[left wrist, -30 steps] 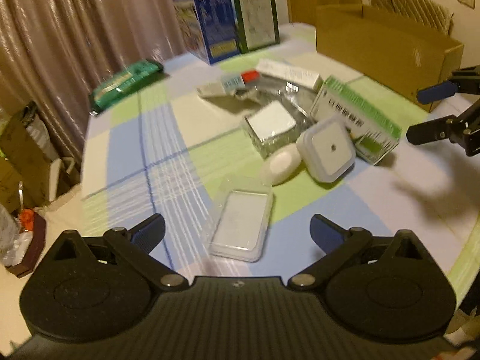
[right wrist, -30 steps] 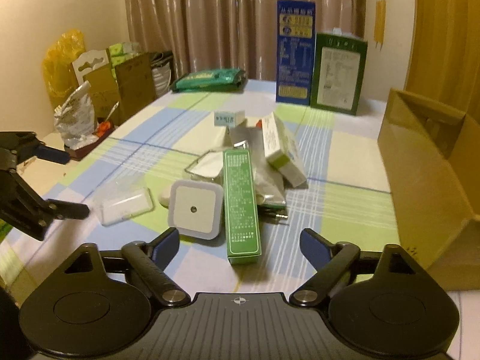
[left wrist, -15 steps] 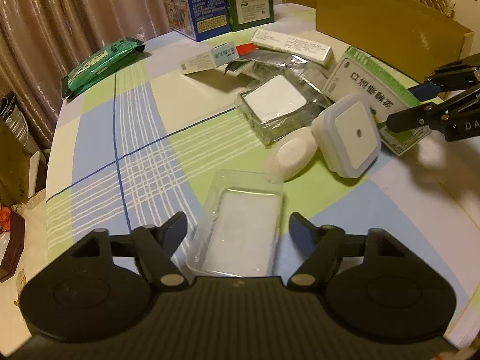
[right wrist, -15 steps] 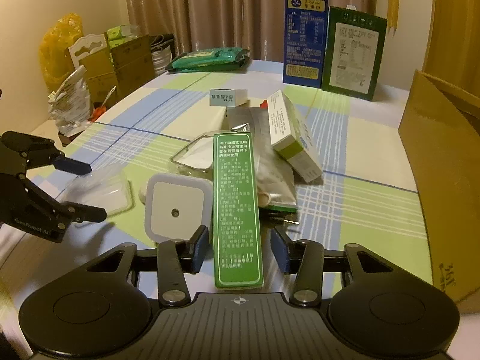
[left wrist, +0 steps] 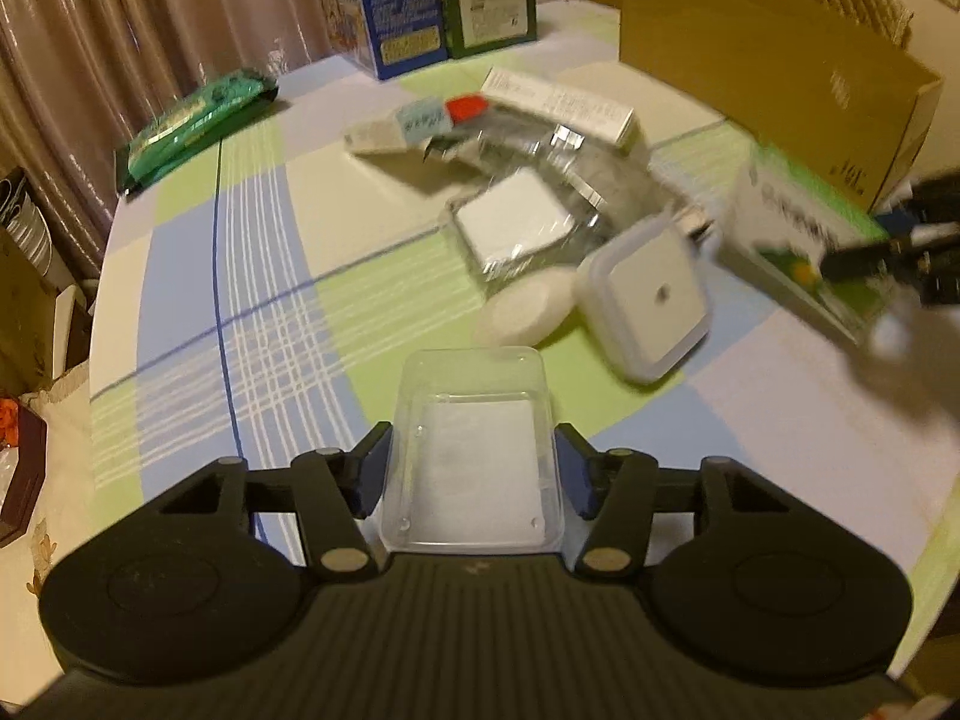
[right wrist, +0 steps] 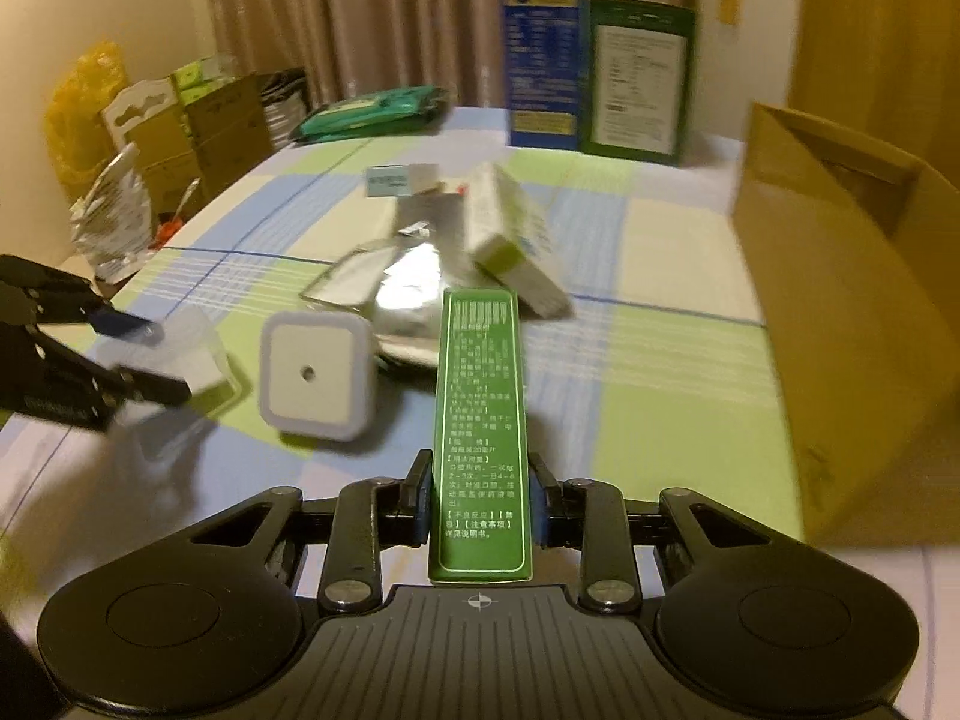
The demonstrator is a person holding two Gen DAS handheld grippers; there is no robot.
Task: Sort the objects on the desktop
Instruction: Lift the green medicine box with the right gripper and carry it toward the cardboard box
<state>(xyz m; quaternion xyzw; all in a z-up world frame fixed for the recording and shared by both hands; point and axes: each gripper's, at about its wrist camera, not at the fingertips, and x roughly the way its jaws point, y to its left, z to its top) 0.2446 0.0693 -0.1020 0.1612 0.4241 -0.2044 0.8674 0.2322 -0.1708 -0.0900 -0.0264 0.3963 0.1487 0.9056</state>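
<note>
Both hand-held grippers are closing on boxes. Left hand-held gripper (left wrist: pixel 472 471), at the bottom centre of its view, has its blue pads against the sides of a clear plastic box (left wrist: pixel 474 450) lying on the checked bench (left wrist: pixel 252 276). Right hand-held gripper (right wrist: pixel 480 495), low centre in its view, clamps a long green carton (right wrist: pixel 483 420) pointing up the frame. Beyond lie a white square night light (right wrist: pixel 315 375), a white oval soap (left wrist: pixel 528 309), and, at the right edge, a cardboard box (right wrist: pixel 840 276).
</note>
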